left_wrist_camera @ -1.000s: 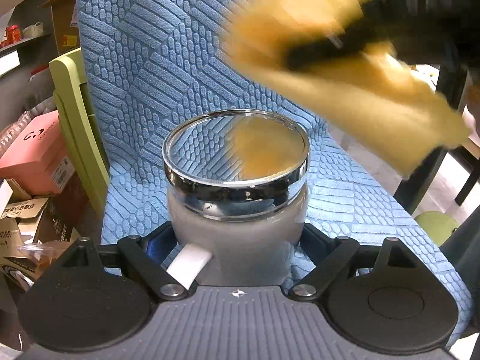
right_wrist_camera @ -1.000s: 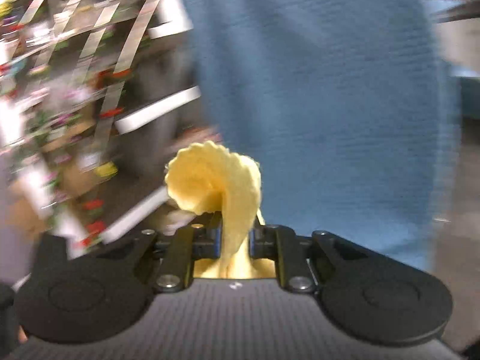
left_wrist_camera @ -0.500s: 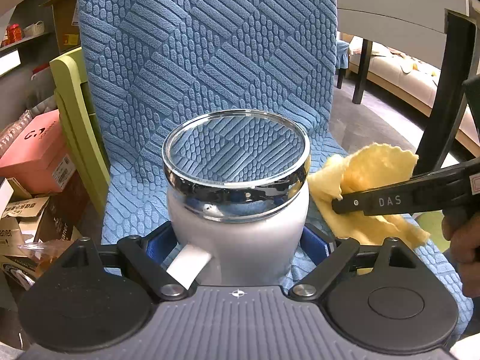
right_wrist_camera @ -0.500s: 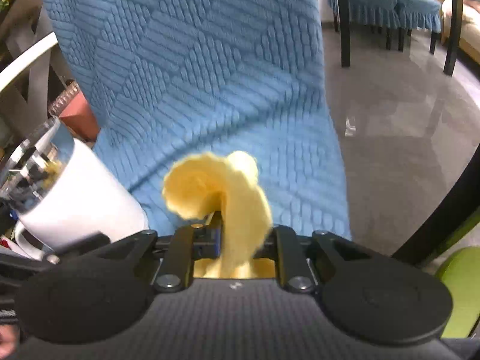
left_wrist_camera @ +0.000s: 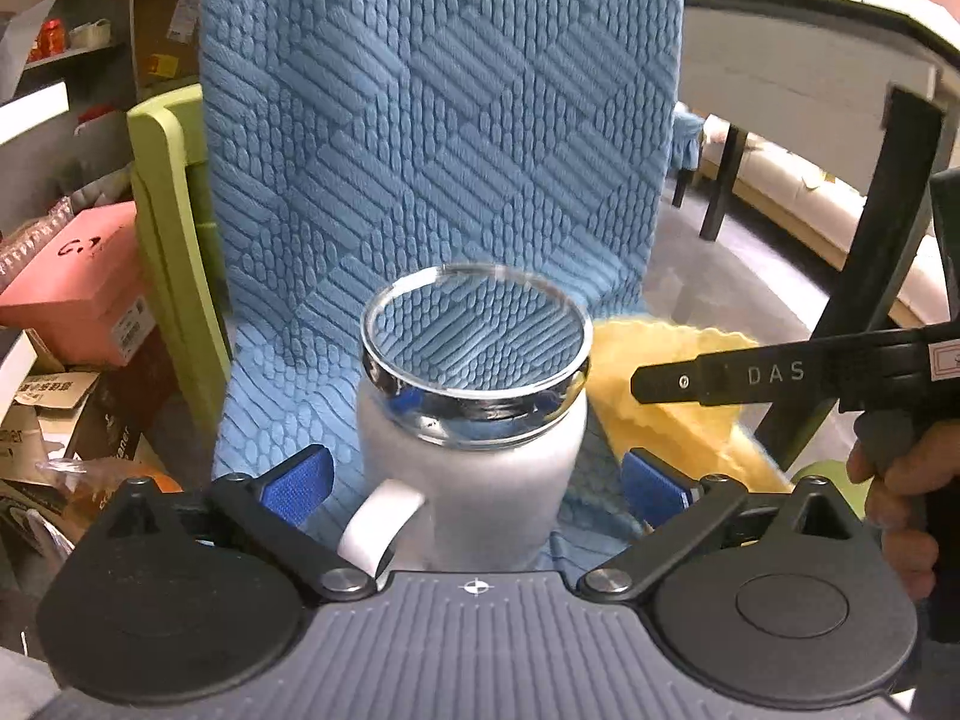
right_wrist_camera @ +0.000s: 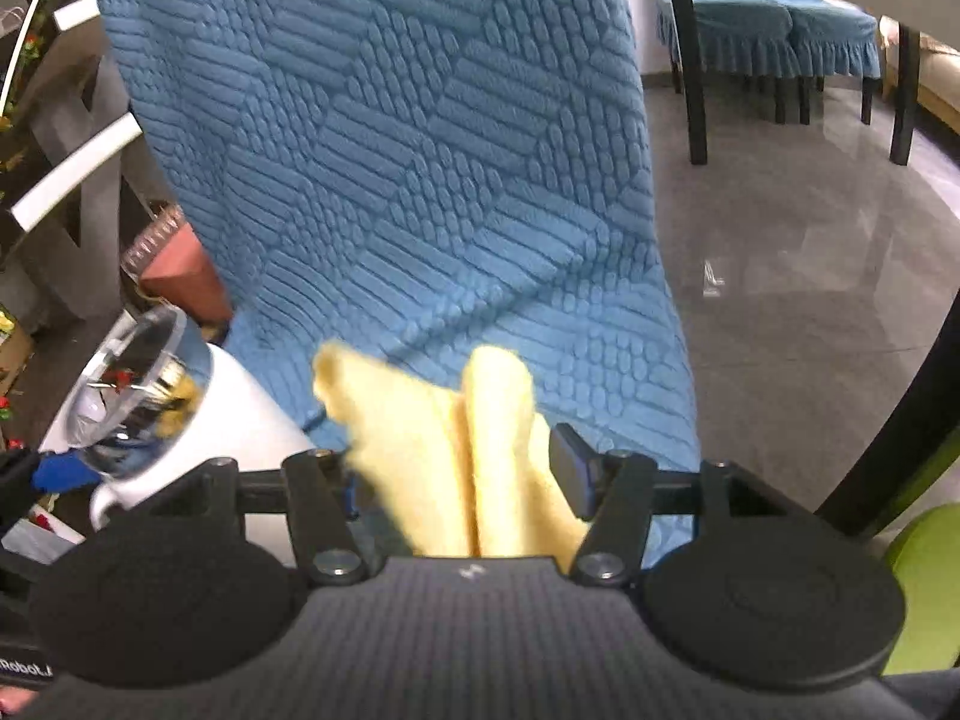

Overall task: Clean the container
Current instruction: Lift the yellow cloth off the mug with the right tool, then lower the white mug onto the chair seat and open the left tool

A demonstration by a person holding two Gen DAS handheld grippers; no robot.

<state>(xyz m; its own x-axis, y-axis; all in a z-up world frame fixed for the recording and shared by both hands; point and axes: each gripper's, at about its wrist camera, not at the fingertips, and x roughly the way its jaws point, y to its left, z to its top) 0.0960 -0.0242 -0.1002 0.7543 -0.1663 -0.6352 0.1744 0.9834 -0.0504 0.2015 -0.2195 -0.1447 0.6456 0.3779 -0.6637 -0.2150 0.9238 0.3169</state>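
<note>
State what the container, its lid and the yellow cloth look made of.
Container: matte white, likely ceramic or frosted glass; opaque body with loop handle. Lid: clear top, glass or plastic, in a mirror-bright chrome band. Yellow cloth: soft fabric, folding limply, scalloped edge.

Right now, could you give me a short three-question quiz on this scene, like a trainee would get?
1. True or false: the left gripper is clamped tight on the white handled container with a chrome-rimmed lid.
2. What lies beside the container? A yellow cloth; B red sponge; C green brush.
3. Fill in: the chair cover is ___ textured fabric.
Key: 1 false, 2 A, 3 blue.
</note>
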